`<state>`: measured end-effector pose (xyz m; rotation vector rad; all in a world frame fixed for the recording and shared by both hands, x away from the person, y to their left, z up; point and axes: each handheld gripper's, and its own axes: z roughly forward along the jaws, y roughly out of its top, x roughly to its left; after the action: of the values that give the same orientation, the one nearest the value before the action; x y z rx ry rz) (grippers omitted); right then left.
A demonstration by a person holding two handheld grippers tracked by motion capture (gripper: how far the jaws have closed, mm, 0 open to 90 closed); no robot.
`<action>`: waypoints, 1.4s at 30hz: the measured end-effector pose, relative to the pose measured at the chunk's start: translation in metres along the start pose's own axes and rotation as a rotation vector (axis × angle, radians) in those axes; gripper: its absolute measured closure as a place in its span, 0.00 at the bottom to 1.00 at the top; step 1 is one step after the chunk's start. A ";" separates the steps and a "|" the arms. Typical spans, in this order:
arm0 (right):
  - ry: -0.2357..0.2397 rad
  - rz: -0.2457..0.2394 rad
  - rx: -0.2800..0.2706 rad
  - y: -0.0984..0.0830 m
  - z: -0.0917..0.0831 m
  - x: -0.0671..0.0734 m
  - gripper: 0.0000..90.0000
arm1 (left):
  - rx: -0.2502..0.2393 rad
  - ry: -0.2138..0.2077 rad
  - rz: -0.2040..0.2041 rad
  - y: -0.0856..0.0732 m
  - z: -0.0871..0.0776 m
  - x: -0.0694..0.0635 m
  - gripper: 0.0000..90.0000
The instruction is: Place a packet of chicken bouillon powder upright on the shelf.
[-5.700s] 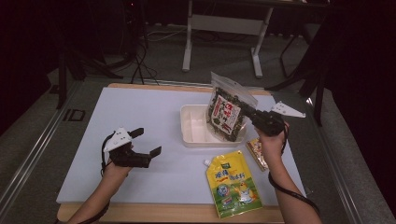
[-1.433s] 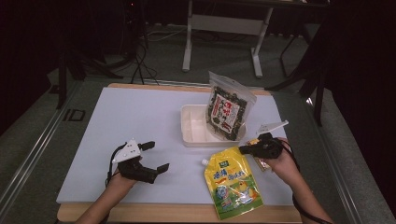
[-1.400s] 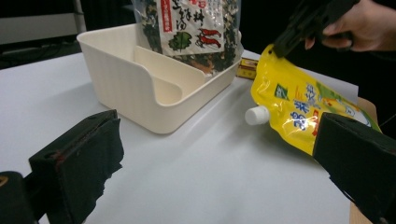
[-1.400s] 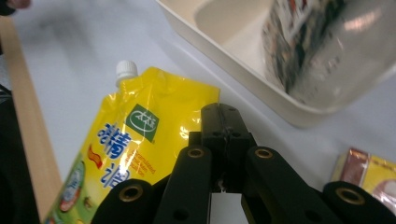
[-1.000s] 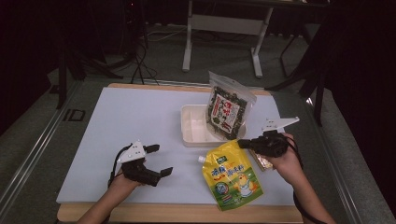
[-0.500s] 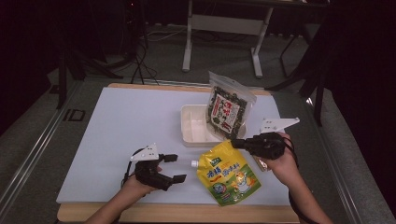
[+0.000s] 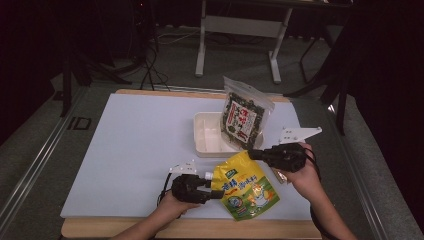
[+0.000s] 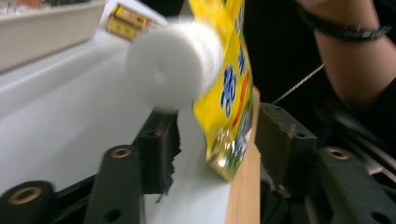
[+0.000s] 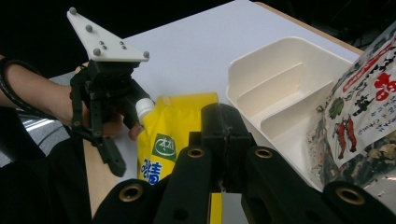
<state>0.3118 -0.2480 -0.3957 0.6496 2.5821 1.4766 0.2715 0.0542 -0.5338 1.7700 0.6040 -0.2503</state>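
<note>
A yellow spouted pouch (image 7: 246, 189) with a white cap (image 7: 206, 176) lies near the table's front edge, its upper corner raised. My right gripper (image 7: 253, 153) is shut on that corner; in the right gripper view its jaws (image 9: 224, 122) are pressed together over the yellow pouch (image 9: 172, 140). My left gripper (image 7: 212, 188) is at the pouch's cap end. In the left gripper view its jaws stand open on either side of the pouch's edge (image 8: 231, 93), under the blurred cap (image 8: 173, 70). A seaweed bag (image 7: 245, 119) stands upright in the white divided tray (image 7: 207, 134).
A small yellow and red packet (image 7: 278, 176) lies on the table under my right hand. The tray (image 9: 280, 88) sits just behind the pouch, with the seaweed bag (image 9: 364, 116) at its right end. The table's wooden front edge (image 7: 200, 227) is close to my left hand.
The right gripper left the seaweed bag in the tray, came down and closed on the pouch's corner, tilting it up. The left gripper moved right to the pouch's cap end.
</note>
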 end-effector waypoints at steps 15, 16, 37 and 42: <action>-0.003 -0.031 0.013 0.005 -0.009 0.009 1.00 | 0.019 -0.057 -0.018 0.019 -0.013 -0.011 0.95; -0.002 -0.031 0.006 0.006 -0.012 0.009 1.00 | 0.030 -0.049 -0.001 0.022 -0.015 -0.015 0.96; 0.162 0.016 -0.074 -0.004 -0.004 0.000 0.76 | 0.063 0.017 0.289 0.080 -0.062 -0.044 0.99; 0.191 -0.046 -0.071 0.000 0.004 0.005 0.80 | 0.057 0.039 0.314 0.086 -0.065 -0.043 0.99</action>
<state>0.3080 -0.2430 -0.3971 0.4575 2.6467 1.6826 0.2708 0.0894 -0.4235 1.8988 0.3414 -0.0166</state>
